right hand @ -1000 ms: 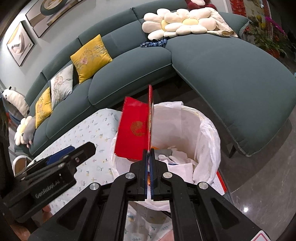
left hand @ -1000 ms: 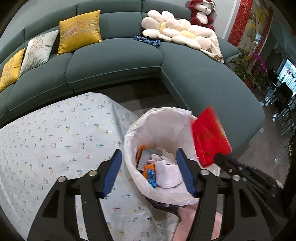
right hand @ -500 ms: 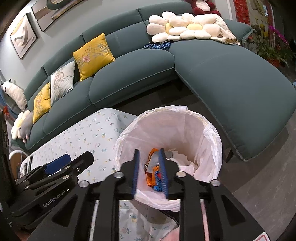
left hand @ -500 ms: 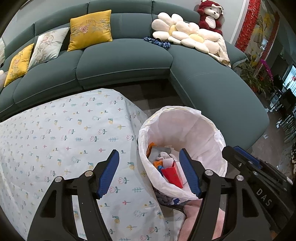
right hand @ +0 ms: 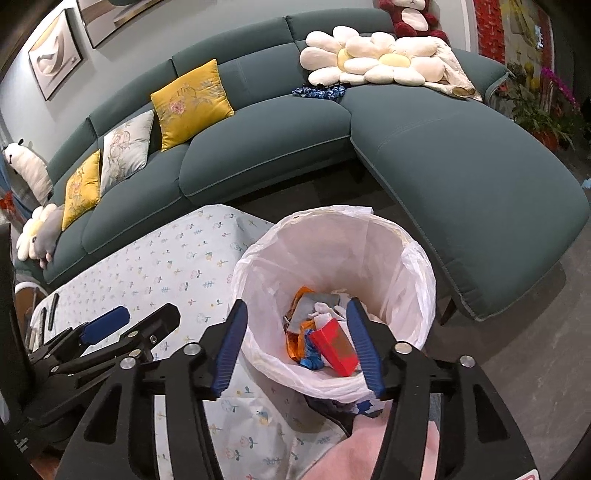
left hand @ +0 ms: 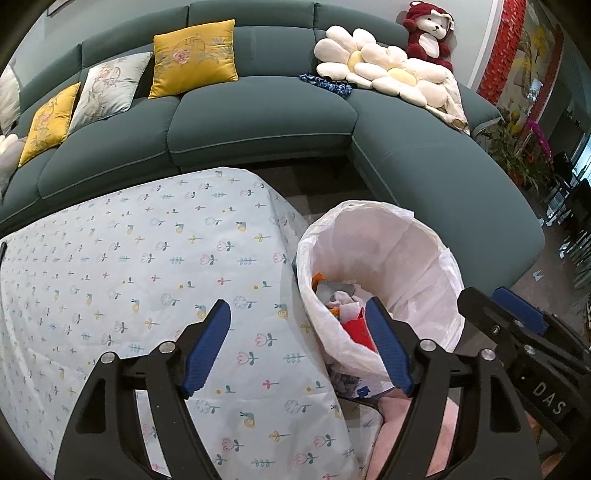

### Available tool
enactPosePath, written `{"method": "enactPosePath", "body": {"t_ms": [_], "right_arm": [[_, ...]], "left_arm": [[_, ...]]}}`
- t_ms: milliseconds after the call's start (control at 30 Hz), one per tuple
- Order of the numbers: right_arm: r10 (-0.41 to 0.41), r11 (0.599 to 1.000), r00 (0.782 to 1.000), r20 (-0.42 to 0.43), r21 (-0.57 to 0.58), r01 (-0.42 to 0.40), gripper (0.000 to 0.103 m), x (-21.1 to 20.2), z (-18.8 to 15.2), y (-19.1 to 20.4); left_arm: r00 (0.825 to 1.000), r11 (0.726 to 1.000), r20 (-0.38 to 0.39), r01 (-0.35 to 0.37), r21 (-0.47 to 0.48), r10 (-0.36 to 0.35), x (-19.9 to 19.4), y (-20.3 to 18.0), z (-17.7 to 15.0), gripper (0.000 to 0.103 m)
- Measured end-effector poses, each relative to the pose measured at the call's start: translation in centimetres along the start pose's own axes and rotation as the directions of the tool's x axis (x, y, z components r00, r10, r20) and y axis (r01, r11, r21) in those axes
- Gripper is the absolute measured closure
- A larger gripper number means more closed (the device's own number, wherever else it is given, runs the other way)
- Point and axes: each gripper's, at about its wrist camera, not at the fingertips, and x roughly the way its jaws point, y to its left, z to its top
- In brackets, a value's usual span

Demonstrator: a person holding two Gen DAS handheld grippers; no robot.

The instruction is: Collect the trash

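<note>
A bin lined with a white bag (right hand: 406,266) (left hand: 436,258) stands beside the table. Inside it lies a red paper packet (right hand: 334,347) (left hand: 356,328) on top of grey, white, orange and blue scraps. My right gripper (right hand: 297,347) hovers over the bin's near rim, its jaws opening, with nothing pressed between them; the packet lies far below in the bin. My left gripper (left hand: 299,347) is open and still widening above the table's right edge, empty. Each gripper shows at the edge of the other's view.
A table under a floral cloth (left hand: 147,266) fills the left. A curved teal sofa (left hand: 258,122) with yellow and grey cushions wraps around behind the bin. Flower cushions and a red plush toy (left hand: 428,33) sit on it. Dark floor lies to the right. Two dark pens (right hand: 50,312) lie on the cloth.
My right gripper opened and let go of the red packet, which fell into the bin. My left gripper widened and drifted, so the bin sits further right in its view.
</note>
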Motion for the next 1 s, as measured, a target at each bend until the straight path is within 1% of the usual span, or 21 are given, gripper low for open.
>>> {"method": "enactPosePath", "body": {"t_ms": [100,167,267,400,467,567,767,933,967,1000], "right_arm": [[-0.002,1.000,1.000,-0.006,0.002,0.002,0.047,-0.1,-0.4,-0.1],[-0.005,1.000,1.000,-0.011,0.000,0.005,0.047,-0.1,-0.6,-0.1],[-0.024,0.999,1.000,-0.010,-0.023,0.023,0.046,-0.3,-1.0,0.0],[-0.063,0.996,0.998,0.007,-0.067,0.064,0.039,-0.7,-1.4,0.3],[-0.077,0.994,0.997,0.009,-0.081,0.078,0.035,-0.8,-1.7,0.4],[-0.085,0.993,0.996,0.005,-0.087,0.085,0.032,-0.7,-2.1,0.4],[-0.116,0.987,0.993,0.009,-0.108,0.116,0.020,-0.7,-3.0,0.5],[-0.129,0.985,0.992,0.010,-0.112,0.129,0.016,-0.6,-3.7,0.4],[-0.130,0.985,0.991,0.008,-0.112,0.130,0.015,-0.6,-3.8,0.4],[-0.132,0.985,0.991,0.008,-0.113,0.132,0.010,-0.5,-3.9,0.4]], "left_arm": [[1.000,1.000,-0.001,-0.010,0.007,0.010,-0.1,0.0,-0.4,0.031],[1.000,1.000,-0.004,-0.016,0.000,0.016,-0.2,0.2,-0.7,0.028],[1.000,1.000,-0.008,-0.018,-0.011,0.018,-0.4,0.4,-1.1,0.027],[0.999,0.999,-0.011,-0.031,-0.008,0.031,-0.5,0.5,-1.8,0.025],[0.999,0.999,-0.009,-0.042,-0.012,0.042,-0.7,0.6,-2.1,0.018],[0.999,0.999,-0.013,-0.048,-0.018,0.048,-0.6,0.9,-2.7,0.018],[0.997,0.997,-0.024,-0.073,-0.017,0.073,-0.4,1.3,-3.5,0.018],[0.996,0.996,-0.021,-0.091,-0.012,0.091,-0.4,1.2,-4.0,0.016],[0.995,0.996,-0.021,-0.094,-0.011,0.094,-0.4,1.2,-4.0,0.015],[0.995,0.995,-0.021,-0.096,-0.011,0.096,-0.4,1.2,-4.1,0.015]]}}
